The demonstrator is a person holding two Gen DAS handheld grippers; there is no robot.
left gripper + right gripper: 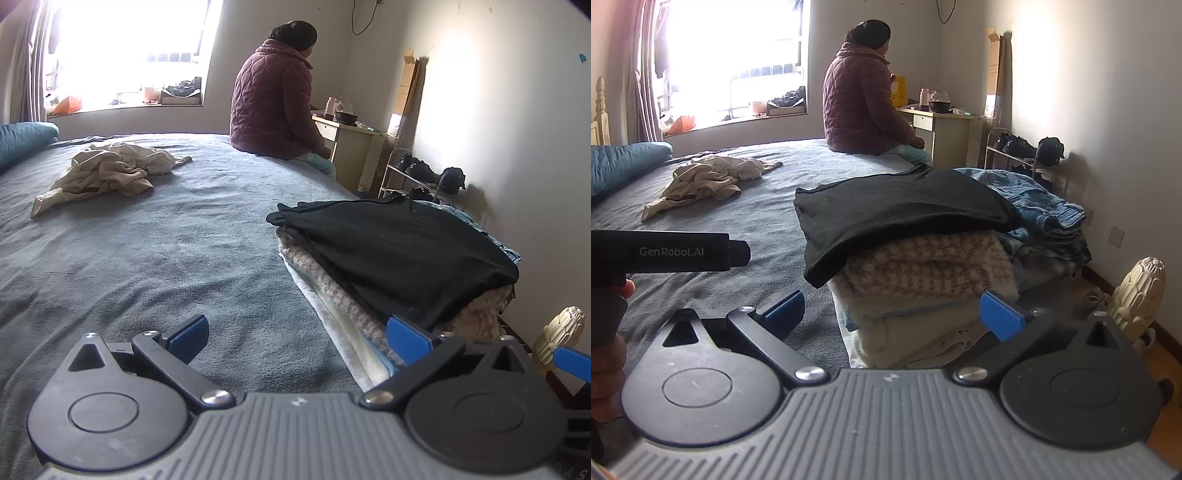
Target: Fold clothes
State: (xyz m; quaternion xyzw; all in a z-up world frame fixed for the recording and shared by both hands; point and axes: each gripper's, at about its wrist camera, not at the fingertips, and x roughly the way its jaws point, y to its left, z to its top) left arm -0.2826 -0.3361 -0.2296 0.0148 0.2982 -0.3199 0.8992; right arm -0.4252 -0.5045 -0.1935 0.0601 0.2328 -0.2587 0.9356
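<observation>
A folded black garment (399,251) (897,210) tops a stack of folded clothes (923,291) on the right side of the grey bed (147,251) (738,221). A crumpled cream garment (107,173) (705,179) lies loose at the far left of the bed. My left gripper (299,334) is open and holds nothing, hovering over the bedsheet just left of the stack. My right gripper (892,314) is open and holds nothing, right in front of the stack's near side. The left gripper's black body (665,253) shows at the left of the right wrist view, with a hand (605,354) below it.
A person in a maroon quilted jacket (273,99) (864,99) sits on the bed's far edge, facing a small desk (351,147) (942,129). Folded jeans (1034,203) lie beside the stack. A shoe rack (1019,151) stands by the right wall. A cream bedpost finial (1137,295) stands near right.
</observation>
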